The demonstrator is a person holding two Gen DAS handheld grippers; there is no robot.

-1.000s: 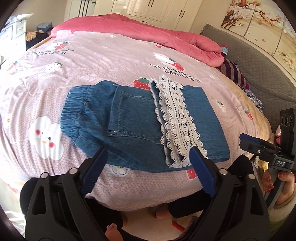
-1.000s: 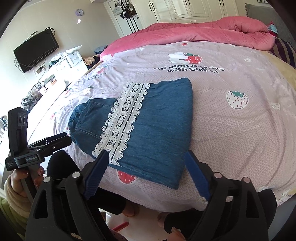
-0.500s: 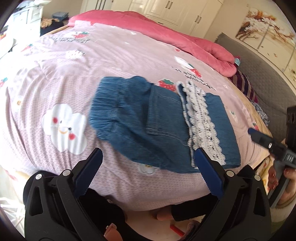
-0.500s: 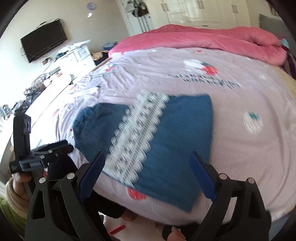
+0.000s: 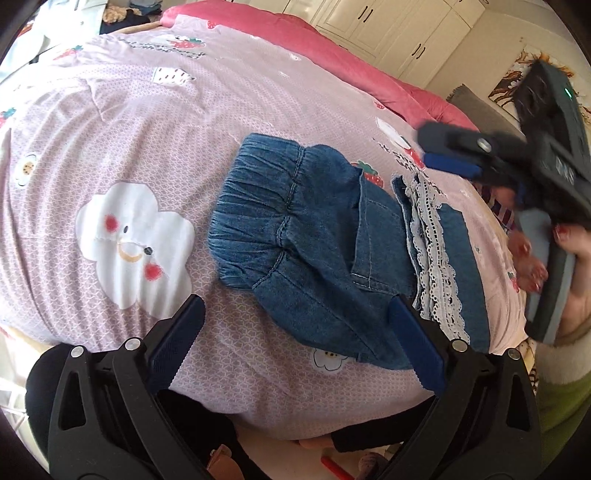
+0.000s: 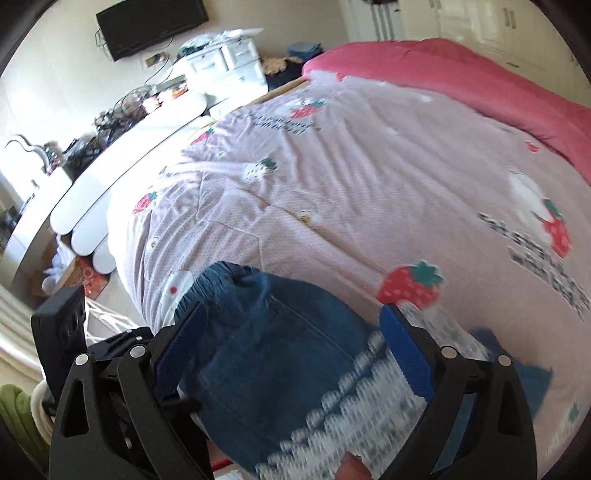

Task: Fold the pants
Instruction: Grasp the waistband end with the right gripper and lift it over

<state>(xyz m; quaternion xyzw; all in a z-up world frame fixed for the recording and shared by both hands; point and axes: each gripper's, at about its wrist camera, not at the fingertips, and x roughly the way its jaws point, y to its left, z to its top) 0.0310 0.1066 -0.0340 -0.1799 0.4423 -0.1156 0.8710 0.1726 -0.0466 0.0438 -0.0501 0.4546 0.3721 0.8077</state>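
Observation:
Folded denim pants (image 5: 314, 236) lie on the pink printed bedspread (image 5: 147, 122), elastic waistband to the left and white lace trim (image 5: 436, 251) to the right. My left gripper (image 5: 295, 314) stands open at the pants' near edge, nothing between its pads. In the left wrist view my right gripper (image 5: 454, 155) hovers over the far lace end, held by a hand (image 5: 569, 251). In its own blurred view the right gripper (image 6: 291, 314) is open above the pants (image 6: 266, 350), with the lace (image 6: 369, 406) low on the right. The left gripper (image 6: 110, 343) shows at lower left.
A rolled pink quilt (image 5: 332, 48) lies along the far side of the bed, white wardrobes (image 5: 399, 26) behind it. A grey headboard (image 5: 476, 107) is on the right. Left of the bed run a white desk (image 6: 129, 147), drawers (image 6: 229, 66) and a TV (image 6: 147, 22).
The right gripper has swung left across the bed, from the lace half to over the pocket and waistband half. The left gripper shifted left and rolled. The pants lie as before.

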